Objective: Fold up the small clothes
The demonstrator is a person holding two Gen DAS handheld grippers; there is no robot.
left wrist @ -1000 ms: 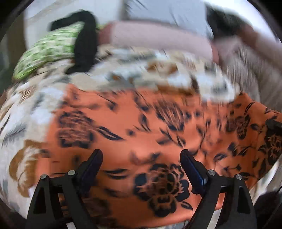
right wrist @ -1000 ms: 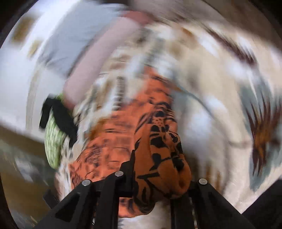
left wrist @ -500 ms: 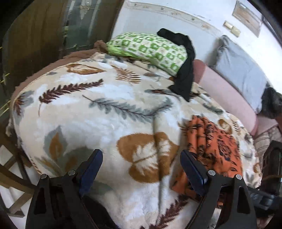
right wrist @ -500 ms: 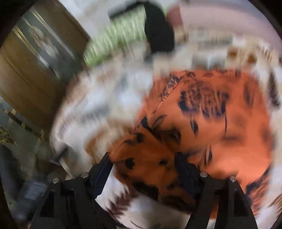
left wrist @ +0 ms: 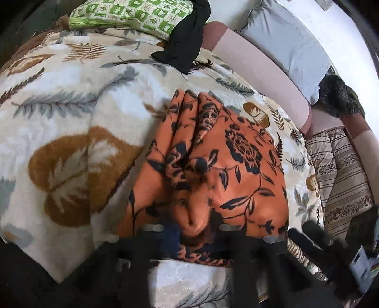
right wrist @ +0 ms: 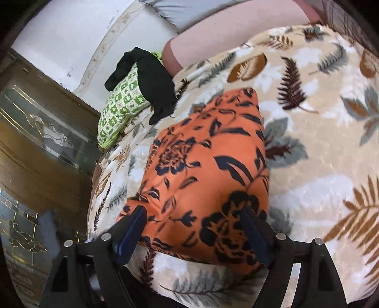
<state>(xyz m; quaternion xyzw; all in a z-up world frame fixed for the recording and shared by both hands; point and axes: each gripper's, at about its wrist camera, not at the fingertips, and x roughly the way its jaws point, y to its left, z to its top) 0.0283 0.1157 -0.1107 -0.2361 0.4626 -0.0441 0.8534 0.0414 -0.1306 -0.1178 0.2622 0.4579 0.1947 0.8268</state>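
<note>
An orange garment with a black flower print (left wrist: 227,165) lies folded on the leaf-patterned blanket (left wrist: 71,118). In the left wrist view my left gripper (left wrist: 194,234) is blurred and pinched shut on a bunched fold at the garment's near edge. In the right wrist view the same garment (right wrist: 208,170) lies as a smooth folded block, and my right gripper (right wrist: 194,239) is open with its fingers on either side of the near end, resting on the cloth without gripping it.
A green checked pillow (left wrist: 132,16) with a black garment (left wrist: 187,45) draped over it lies at the far end of the bed. A pink bolster (left wrist: 255,64) and grey pillow (left wrist: 289,40) line the wall. A striped blanket (left wrist: 338,173) lies right. A wooden glass door (right wrist: 35,147) stands left.
My left gripper has moved in from open and clear of the garment and closed on its near edge. My right gripper let go of the garment a second ago and stays open over it.
</note>
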